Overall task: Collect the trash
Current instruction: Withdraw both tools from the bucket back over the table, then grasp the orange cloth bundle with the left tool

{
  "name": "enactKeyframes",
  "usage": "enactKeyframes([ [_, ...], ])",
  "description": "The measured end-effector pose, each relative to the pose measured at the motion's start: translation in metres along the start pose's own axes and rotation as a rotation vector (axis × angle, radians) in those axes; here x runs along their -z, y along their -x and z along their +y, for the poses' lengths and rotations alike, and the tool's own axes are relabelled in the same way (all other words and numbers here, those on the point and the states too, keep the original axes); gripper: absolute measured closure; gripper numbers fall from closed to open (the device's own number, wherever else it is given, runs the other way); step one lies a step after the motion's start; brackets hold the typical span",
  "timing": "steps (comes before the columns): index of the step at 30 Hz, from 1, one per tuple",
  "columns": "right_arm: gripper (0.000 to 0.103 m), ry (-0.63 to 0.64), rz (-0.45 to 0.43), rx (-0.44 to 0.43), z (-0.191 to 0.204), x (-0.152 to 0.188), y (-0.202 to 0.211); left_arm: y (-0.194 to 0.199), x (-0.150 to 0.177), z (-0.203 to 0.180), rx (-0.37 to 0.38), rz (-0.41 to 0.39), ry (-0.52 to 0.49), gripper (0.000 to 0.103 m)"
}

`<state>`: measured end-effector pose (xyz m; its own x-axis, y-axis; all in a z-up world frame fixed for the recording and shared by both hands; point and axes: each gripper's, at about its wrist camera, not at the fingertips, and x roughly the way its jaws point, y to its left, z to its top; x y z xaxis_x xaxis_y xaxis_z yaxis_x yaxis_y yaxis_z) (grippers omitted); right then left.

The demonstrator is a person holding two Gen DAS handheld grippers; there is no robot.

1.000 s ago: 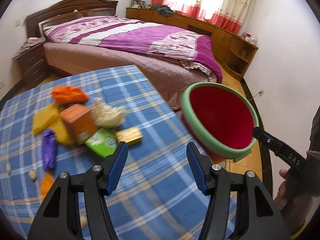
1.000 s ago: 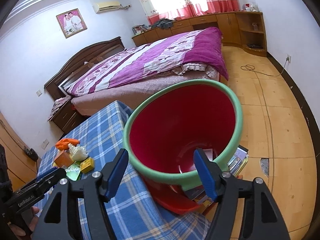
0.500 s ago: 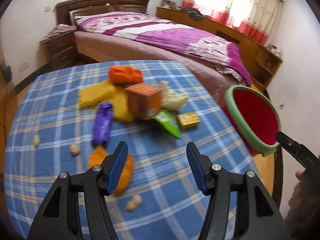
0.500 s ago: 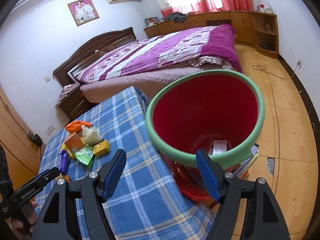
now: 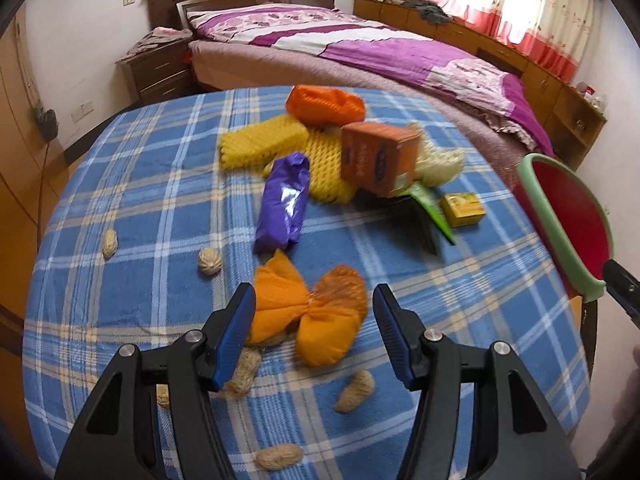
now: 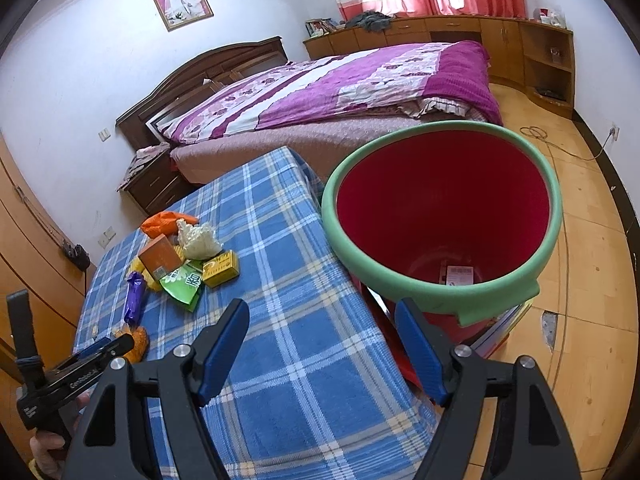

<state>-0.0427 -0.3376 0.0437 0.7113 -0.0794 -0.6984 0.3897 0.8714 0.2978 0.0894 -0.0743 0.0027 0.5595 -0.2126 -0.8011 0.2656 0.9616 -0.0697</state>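
Trash lies on the blue plaid table [image 5: 152, 280]: an orange wrapper [image 5: 312, 316], a purple wrapper [image 5: 284, 204], yellow foam netting [image 5: 260, 144], an orange box [image 5: 378, 158], a green packet [image 5: 432, 210], a small yellow box [image 5: 462, 208] and several peanut shells [image 5: 210, 262]. My left gripper [image 5: 314, 332] is open, its jaws on either side of the orange wrapper. A red bin with a green rim [image 6: 440, 220] stands beside the table's right edge. My right gripper [image 6: 322, 348] is open and empty, just in front of the bin's near rim.
A bed with a purple cover [image 5: 380, 48] stands behind the table, with a nightstand [image 5: 156, 68] at its left. Wooden cabinets [image 6: 460, 36] line the far wall. Books [image 6: 504, 328] lie under the bin on the wooden floor.
My left gripper has swung left from the bin and moved in over the orange wrapper. My right gripper has drawn back a little from the bin.
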Motion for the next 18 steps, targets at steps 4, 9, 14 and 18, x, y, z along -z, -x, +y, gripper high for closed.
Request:
enactKeyframes([
  [4, 0.025, 0.001, 0.012, 0.0, 0.003, 0.002, -0.004, -0.008, 0.003, 0.002, -0.001, 0.014, 0.009, 0.041],
  [9, 0.025, 0.004, 0.025, -0.003, 0.003, 0.003, -0.007, -0.012, 0.002, -0.002, -0.016, 0.011, -0.008, 0.04],
  [14, 0.025, 0.014, 0.037, -0.008, 0.007, 0.004, -0.01, -0.024, 0.003, -0.009, -0.072, 0.016, -0.059, 0.04],
  [18, 0.025, 0.019, 0.044, -0.009, 0.01, 0.004, -0.013, -0.026, 0.002, -0.007, -0.063, 0.012, -0.05, 0.04],
])
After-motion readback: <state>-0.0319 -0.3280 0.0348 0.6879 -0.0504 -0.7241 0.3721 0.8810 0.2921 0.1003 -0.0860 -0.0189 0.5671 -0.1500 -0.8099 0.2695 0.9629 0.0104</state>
